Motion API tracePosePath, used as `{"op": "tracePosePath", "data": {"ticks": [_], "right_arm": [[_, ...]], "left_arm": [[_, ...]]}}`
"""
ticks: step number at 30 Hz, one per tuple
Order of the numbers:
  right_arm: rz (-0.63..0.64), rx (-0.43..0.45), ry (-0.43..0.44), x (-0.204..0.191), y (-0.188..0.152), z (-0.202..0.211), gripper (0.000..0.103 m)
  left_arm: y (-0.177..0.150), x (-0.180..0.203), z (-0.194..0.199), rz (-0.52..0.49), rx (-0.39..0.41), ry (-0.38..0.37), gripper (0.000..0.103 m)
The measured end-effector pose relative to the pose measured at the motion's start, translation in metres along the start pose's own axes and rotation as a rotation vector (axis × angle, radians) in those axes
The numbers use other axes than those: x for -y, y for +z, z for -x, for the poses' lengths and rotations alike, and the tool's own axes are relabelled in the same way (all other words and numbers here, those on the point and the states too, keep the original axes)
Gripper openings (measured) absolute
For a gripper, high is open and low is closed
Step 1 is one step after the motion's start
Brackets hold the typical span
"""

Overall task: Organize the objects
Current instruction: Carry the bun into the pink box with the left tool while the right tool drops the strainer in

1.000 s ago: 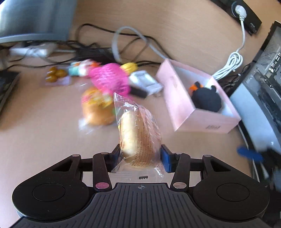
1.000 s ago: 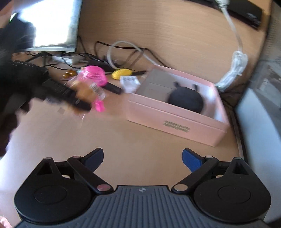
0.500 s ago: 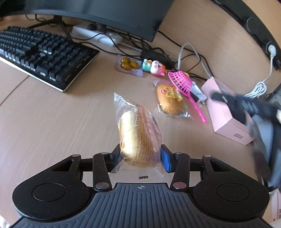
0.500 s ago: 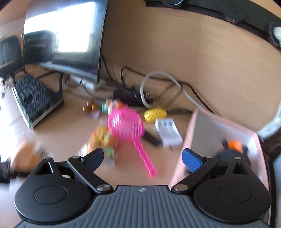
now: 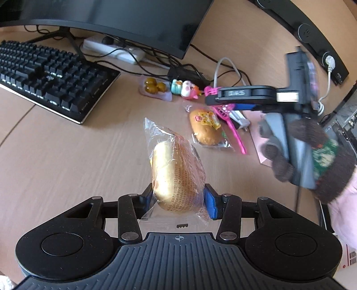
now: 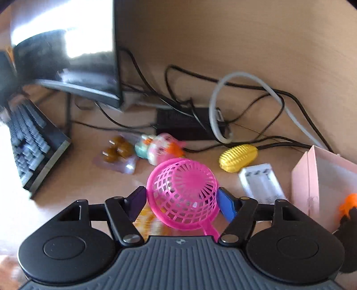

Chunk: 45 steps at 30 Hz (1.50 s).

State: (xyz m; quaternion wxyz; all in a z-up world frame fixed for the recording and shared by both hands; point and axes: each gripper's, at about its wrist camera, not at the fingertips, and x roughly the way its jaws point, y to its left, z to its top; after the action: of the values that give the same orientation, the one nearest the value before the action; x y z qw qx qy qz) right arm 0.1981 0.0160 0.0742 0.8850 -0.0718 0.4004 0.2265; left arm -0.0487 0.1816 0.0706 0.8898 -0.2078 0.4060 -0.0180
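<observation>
On the desk [image 5: 67,160], 12 o'clock: monitor [image 5: 125,20], keyboard [image 5: 51,73].
Pink box [image 6: 323,178]: 3 o'clock, right view.
Left gripper [image 5: 178,197]: jaws clamped on wrapped bun [image 5: 176,176].
Right gripper [image 6: 181,200]: jaws flank pink strainer [image 6: 183,194]; contact unclear.
Risk: strainer's round rim may slip out sideways on closing.

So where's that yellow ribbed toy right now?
In the right wrist view, the yellow ribbed oval toy lies on the wooden desk right of centre, just behind the white ridged plastic block and left of the pink cardboard box.
</observation>
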Motion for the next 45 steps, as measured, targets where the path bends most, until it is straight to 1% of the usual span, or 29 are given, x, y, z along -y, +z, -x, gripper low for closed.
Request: {"op": "tracePosePath", "data": {"ticks": [3, 6, 9, 10, 12, 14, 16, 19, 21, 24, 28, 31, 33, 35, 36, 38, 39, 40, 42, 44, 45], "right_arm": [[0.000, 0.030, 0.012, -0.011, -0.008, 0.031, 0.069], [-0.022, 0.036, 0.036, -0.017, -0.023, 0.066, 0.069], [-0.029, 0.043, 0.014, -0.021, -0.047, 0.102, 0.069], [-0.034, 0.043, 0.003, -0.020, -0.056, 0.113, 0.069], [-0.034, 0.052, -0.028, -0.018, -0.076, 0.136, 0.069], [-0.024, 0.061, -0.094, -0.017, -0.098, 0.159, 0.069], [-0.045, 0.048, -0.136, -0.011, -0.116, 0.173, 0.069], [-0.083, 0.037, -0.202, 0.001, -0.139, 0.192, 0.069], [-0.121, 0.038, -0.234, 0.012, -0.154, 0.207, 0.069], [-0.157, 0.050, -0.278, 0.027, -0.174, 0.227, 0.069], [-0.215, 0.084, -0.341, 0.046, -0.194, 0.249, 0.069], [-0.278, 0.107, -0.353, 0.062, -0.202, 0.261, 0.069], [-0.300, 0.112, -0.351, 0.068, -0.205, 0.263, 0.069], [-0.301, 0.110, -0.349, 0.072, -0.209, 0.264, 0.069], [-0.294, 0.109, -0.349, 0.072, -0.209, 0.263, 0.069], [-0.277, 0.112, -0.350, 0.072, -0.210, 0.263, 0.069], [-0.271, 0.115, -0.347, 0.072, -0.209, 0.262, 0.069], [-0.268, 0.116, -0.341, 0.074, -0.209, 0.261, 0.069], [-0.265, 0.109, -0.333, 0.077, -0.209, 0.258, 0.069], [-0.257, 0.095, -0.333, 0.080, -0.208, 0.254, 0.069], [-0.248, 0.092, -0.337, 0.081, -0.208, 0.253, 0.069]], "left_arm": [[0.001, 0.004, -0.002, -0.028, -0.013, -0.009, 0.049], [-0.003, 0.015, -0.005, -0.075, -0.035, -0.042, 0.049], [-0.008, 0.029, -0.012, -0.129, -0.070, -0.088, 0.049], [-0.010, 0.035, -0.016, -0.153, -0.083, -0.113, 0.049], [-0.014, 0.046, -0.025, -0.187, -0.110, -0.139, 0.049], [-0.017, 0.058, -0.031, -0.212, -0.139, -0.168, 0.049], [-0.021, 0.075, -0.035, -0.267, -0.153, -0.209, 0.049], [-0.024, 0.102, -0.041, -0.334, -0.170, -0.248, 0.049], [-0.023, 0.118, -0.040, -0.374, -0.159, -0.269, 0.049], [-0.005, 0.144, -0.040, -0.393, -0.117, -0.299, 0.049], [0.035, 0.179, -0.045, -0.393, -0.035, -0.334, 0.049], [0.063, 0.209, -0.059, -0.380, 0.017, -0.350, 0.049], [0.082, 0.229, -0.075, -0.390, 0.052, -0.344, 0.049], [0.098, 0.246, -0.090, -0.391, 0.086, -0.309, 0.049], [0.105, 0.253, -0.100, -0.379, 0.101, -0.289, 0.050], [0.119, 0.263, -0.123, -0.334, 0.116, -0.283, 0.050], [0.122, 0.267, -0.137, -0.323, 0.109, -0.280, 0.050], [0.124, 0.272, -0.156, -0.330, 0.082, -0.256, 0.050], [0.120, 0.282, -0.187, -0.364, 0.029, -0.181, 0.050], [0.114, 0.285, -0.199, -0.378, 0.027, -0.144, 0.050], [0.112, 0.285, -0.200, -0.364, 0.043, -0.128, 0.051]]}}
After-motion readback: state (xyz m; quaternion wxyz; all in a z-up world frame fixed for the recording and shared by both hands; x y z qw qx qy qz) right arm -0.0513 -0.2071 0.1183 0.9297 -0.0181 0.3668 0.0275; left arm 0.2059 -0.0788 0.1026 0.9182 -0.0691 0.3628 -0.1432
